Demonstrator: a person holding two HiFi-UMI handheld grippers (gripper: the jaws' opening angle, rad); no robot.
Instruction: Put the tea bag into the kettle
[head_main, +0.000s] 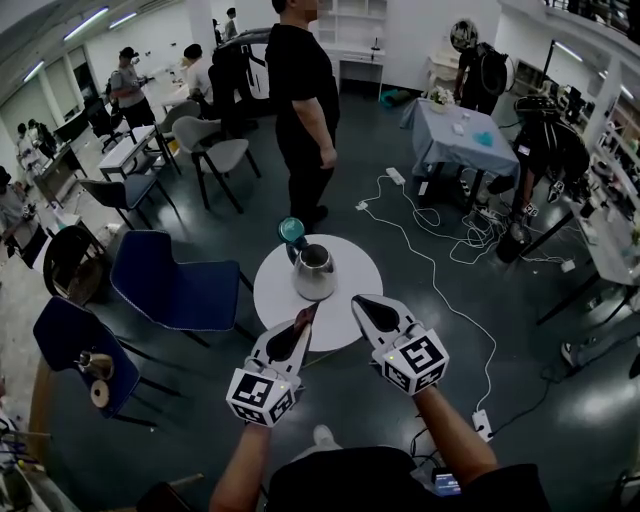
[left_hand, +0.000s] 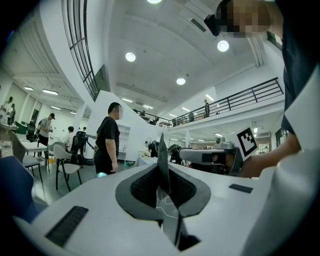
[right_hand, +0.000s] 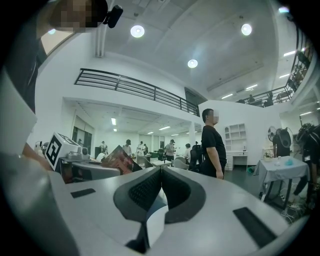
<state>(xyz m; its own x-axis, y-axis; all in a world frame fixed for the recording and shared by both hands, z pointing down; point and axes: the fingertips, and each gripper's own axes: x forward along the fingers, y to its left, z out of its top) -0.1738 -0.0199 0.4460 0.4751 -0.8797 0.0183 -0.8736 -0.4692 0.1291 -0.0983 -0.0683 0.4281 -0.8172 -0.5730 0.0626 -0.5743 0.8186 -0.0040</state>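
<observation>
The left gripper (head_main: 304, 322) is hovering just in front of the kettle (head_main: 313, 270), its jaws pinching a flat tea bag (left_hand: 163, 160) that is sticking up edge-on from between them. The right gripper (head_main: 362, 303) is hanging beside it, also on the near side of the kettle, jaws pressed together with nothing in them. The kettle is standing on a round white table (head_main: 355, 262), with a teal object (head_main: 291, 231) touching its far side. Beyond the kettle, a person in black (head_main: 300, 90) is standing.
</observation>
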